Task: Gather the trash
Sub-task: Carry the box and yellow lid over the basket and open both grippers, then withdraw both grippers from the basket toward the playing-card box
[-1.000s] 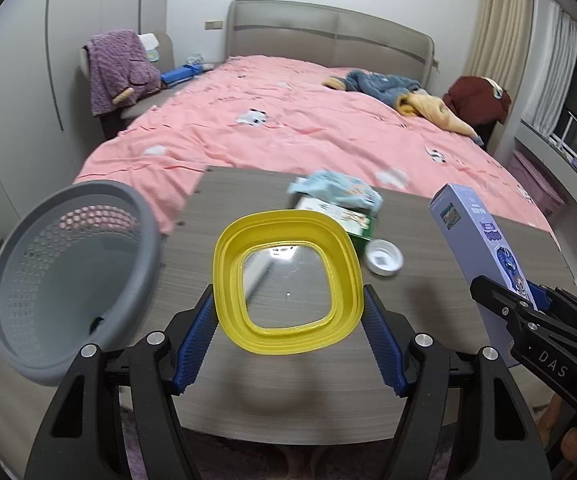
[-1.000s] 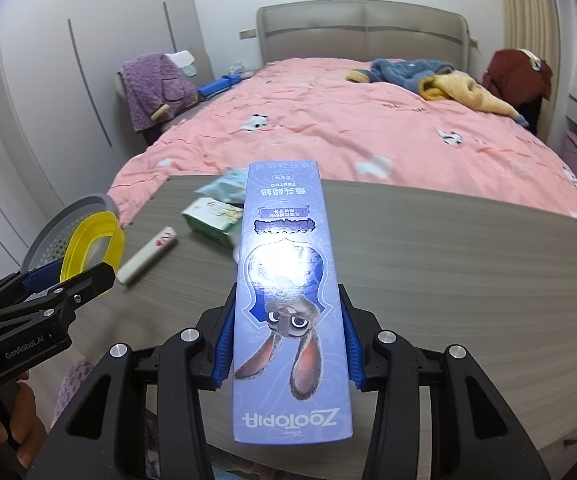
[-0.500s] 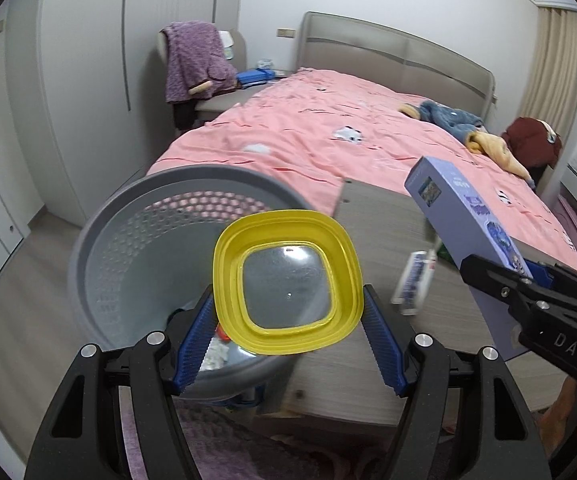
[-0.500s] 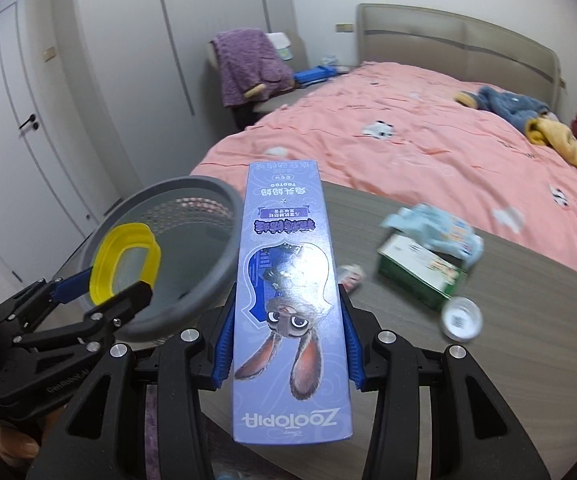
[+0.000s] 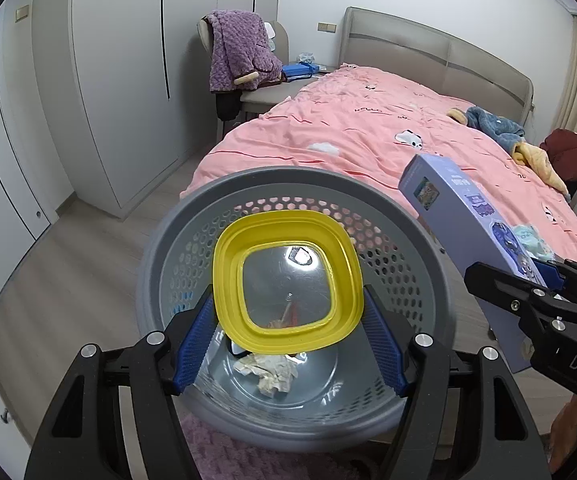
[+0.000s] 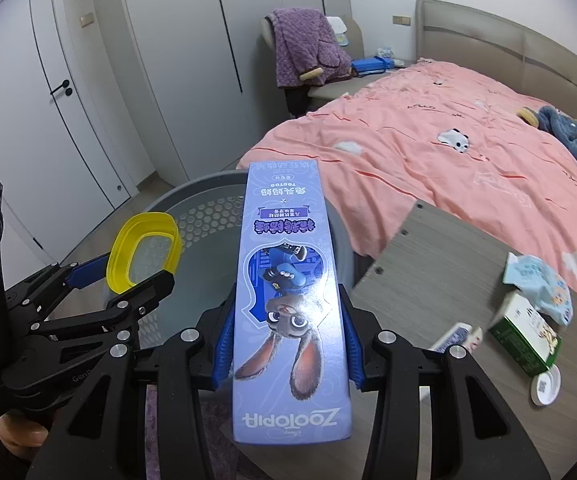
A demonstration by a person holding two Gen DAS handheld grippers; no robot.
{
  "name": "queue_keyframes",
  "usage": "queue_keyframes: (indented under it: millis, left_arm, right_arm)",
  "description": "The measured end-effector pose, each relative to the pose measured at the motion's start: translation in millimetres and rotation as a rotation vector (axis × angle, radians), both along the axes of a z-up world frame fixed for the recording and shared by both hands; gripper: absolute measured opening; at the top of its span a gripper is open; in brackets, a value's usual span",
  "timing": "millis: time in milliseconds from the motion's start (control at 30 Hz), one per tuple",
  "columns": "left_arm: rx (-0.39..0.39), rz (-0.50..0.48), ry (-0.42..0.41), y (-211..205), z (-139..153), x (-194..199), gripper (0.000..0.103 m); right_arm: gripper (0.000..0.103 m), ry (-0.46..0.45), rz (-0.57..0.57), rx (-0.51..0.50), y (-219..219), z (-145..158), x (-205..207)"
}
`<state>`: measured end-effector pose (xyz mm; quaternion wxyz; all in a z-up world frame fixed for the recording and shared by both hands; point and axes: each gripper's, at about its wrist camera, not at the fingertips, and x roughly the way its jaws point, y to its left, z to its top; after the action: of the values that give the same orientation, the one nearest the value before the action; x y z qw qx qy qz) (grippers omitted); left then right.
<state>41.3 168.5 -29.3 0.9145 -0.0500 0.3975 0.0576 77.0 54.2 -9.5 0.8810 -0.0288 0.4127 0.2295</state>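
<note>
Hovering at twelve o'clock over the grey basket (image 5: 428, 280), left tool (image 5: 288, 336) pinches a light, stiff yellow lid (image 5: 288, 280) edgewise while right tool (image 6: 288, 344) clamps the crushable Zootopia box (image 6: 288, 280) mid-length.

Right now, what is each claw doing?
Left gripper: closed on the yellow lid.
Right gripper: closed on the purple box.

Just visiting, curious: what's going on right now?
Left claw shut on yellow lid, over grey basket. Right claw shut on Zootopia box. Nothing blocking.
</note>
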Motion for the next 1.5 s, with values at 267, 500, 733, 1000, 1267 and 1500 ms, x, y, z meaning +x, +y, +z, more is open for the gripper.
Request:
queue_keyframes:
  millis: [267, 500, 733, 1000, 1267, 1500]
  left_arm:
    - [0.013, 0.006, 0.013, 15, -6, 7, 0.068]
    - [0.018, 0.023, 0.021, 21, -9, 10, 0.068]
    - [0.009, 0.045, 0.034, 25, -10, 10, 0.072]
    - [0.016, 0.052, 0.03, 24, -9, 5, 0.074]
    - [0.019, 0.059, 0.027, 24, -6, 0, 0.074]
    - [0.02, 0.063, 0.025, 24, -5, -3, 0.074]
  right_arm:
    - [0.044, 0.032, 0.04, -0.016, 26, -10, 13]
    - [0.044, 0.034, 0.057, -0.03, 39, -14, 19]
    - [0.058, 0.009, 0.059, -0.027, 41, -8, 18]
    - [0.061, 0.007, 0.043, -0.016, 35, -7, 17]
    - [0.062, 0.001, 0.04, -0.01, 33, -6, 14]
    - [0.067, -0.008, 0.04, -0.009, 32, -5, 12]
